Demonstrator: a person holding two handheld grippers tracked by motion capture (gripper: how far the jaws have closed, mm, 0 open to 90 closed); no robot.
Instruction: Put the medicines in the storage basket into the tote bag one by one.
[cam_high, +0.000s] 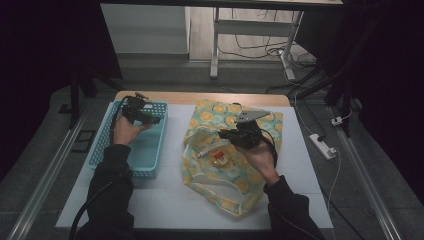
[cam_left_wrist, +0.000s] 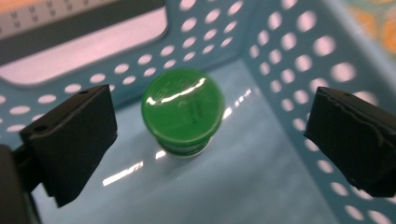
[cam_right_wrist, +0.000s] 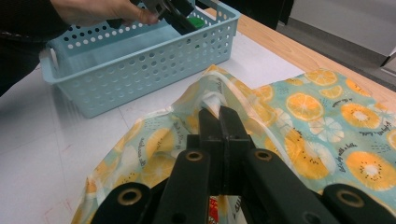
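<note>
The left gripper (cam_left_wrist: 210, 135) hangs with jaws apart, the green-capped bottle (cam_left_wrist: 183, 111) loose between them in the blue basket (cam_left_wrist: 299, 70), while the right gripper (cam_right_wrist: 219, 122) pinches the bag's rim (cam_right_wrist: 212, 100), which probably slips if tugged.

The left gripper (cam_high: 141, 111) is held out ahead of a raised left hand (cam_high: 125, 131), its black jaws standing wide apart – nothing pressed between the pads. The right gripper (cam_high: 231, 134) lies lower, angled toward the left, jaws closed tight together, gripped by the right hand (cam_high: 260, 155).
</note>
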